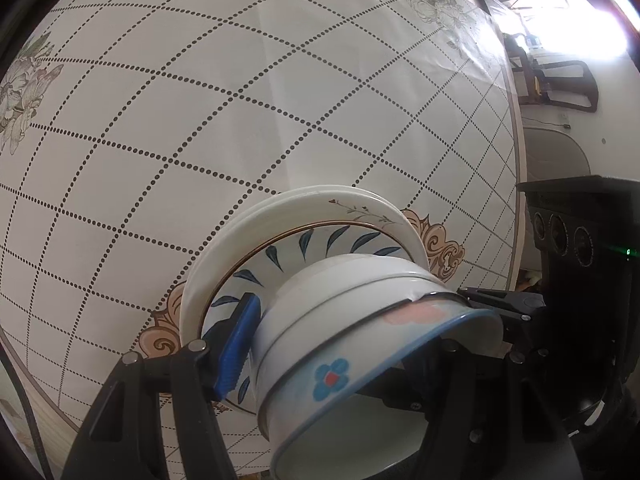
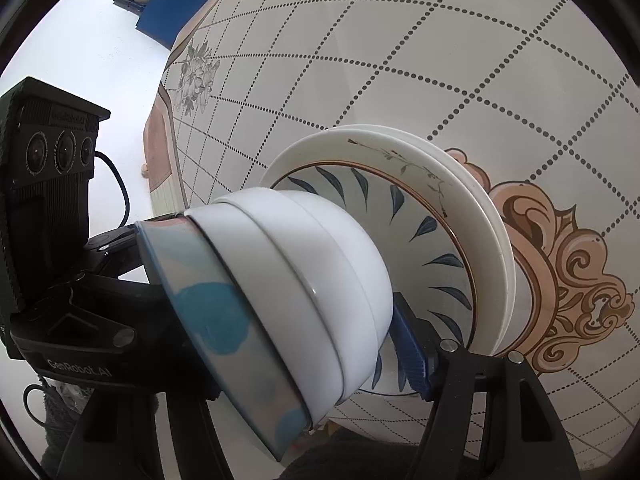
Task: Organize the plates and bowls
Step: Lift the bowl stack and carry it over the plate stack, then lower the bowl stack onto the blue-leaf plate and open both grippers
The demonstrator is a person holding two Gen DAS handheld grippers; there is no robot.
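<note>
Three nested bowls stand on or just over a stack of plates on the table. The top bowl point(image 1: 360, 364) point(image 2: 224, 320) has a blue rim and blue and pink flowers, and the two under it point(image 1: 340, 284) point(image 2: 340, 264) are white. The top plate point(image 1: 304, 248) point(image 2: 436, 232) has blue leaves and a brown rim, with plain white plates point(image 1: 280, 208) point(image 2: 488, 216) beneath. My left gripper point(image 1: 360, 320) is shut on the bowl stack, its blue pad point(image 1: 240, 340) against the outside and its other finger hidden past the rim. My right gripper point(image 2: 280, 300) is shut on the opposite side, blue pad point(image 2: 412, 356) outside.
A white tablecloth point(image 1: 240, 100) point(image 2: 440, 60) with dotted squares and tan scrollwork point(image 2: 560, 272) covers the round table. Its edge point(image 1: 516, 152) runs close on the right, with a dark chair point(image 1: 568, 84) beyond. A blue box point(image 2: 168, 4) sits on the floor past the far edge.
</note>
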